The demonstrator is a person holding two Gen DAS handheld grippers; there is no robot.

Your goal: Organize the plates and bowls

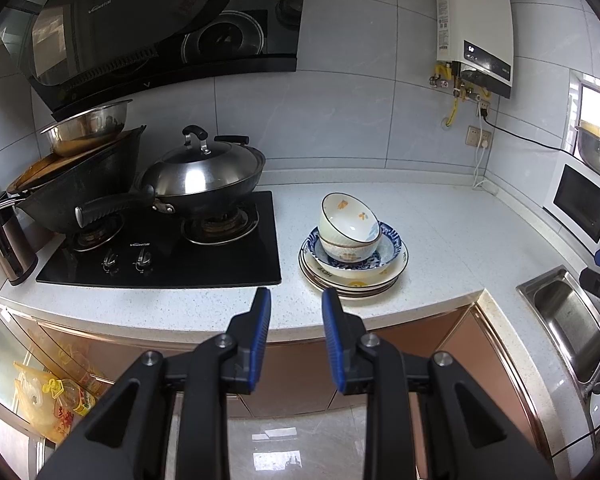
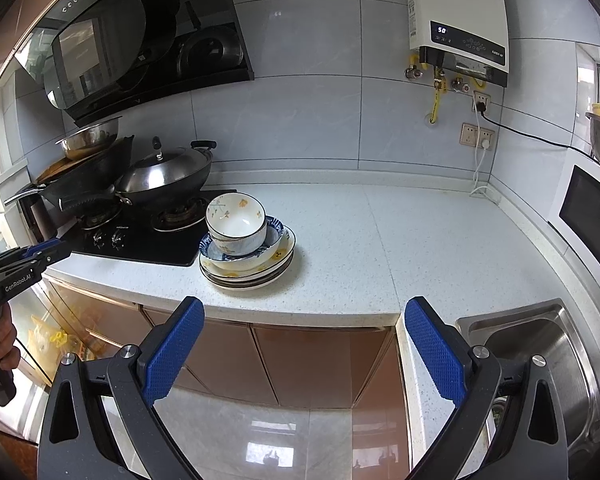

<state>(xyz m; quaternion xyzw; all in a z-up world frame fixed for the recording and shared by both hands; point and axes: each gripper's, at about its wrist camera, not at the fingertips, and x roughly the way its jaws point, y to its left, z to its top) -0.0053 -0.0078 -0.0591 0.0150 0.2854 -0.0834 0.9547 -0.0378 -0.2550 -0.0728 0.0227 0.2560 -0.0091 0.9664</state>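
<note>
A stack of plates (image 1: 356,284) (image 2: 244,276) sits on the white counter beside the stove. In it lies a blue-patterned bowl (image 1: 394,242) (image 2: 278,232), which holds two white bowls with orange flowers; the top bowl (image 1: 348,220) (image 2: 236,220) is tilted. My left gripper (image 1: 296,294) hovers at the counter's front edge, just short of the stack, its jaws a narrow gap apart with nothing between them. My right gripper (image 2: 305,304) stands wide open and empty at the counter edge, right of the stack. In the right wrist view, a hand (image 2: 4,340) holds the left gripper's handle.
A black gas stove (image 1: 204,256) left of the stack carries a lidded wok (image 1: 204,176) and a second wok under a steel basin (image 1: 88,124). A steel sink (image 2: 540,344) lies at the right, a microwave (image 1: 580,200) behind it. A kettle (image 1: 4,240) stands far left.
</note>
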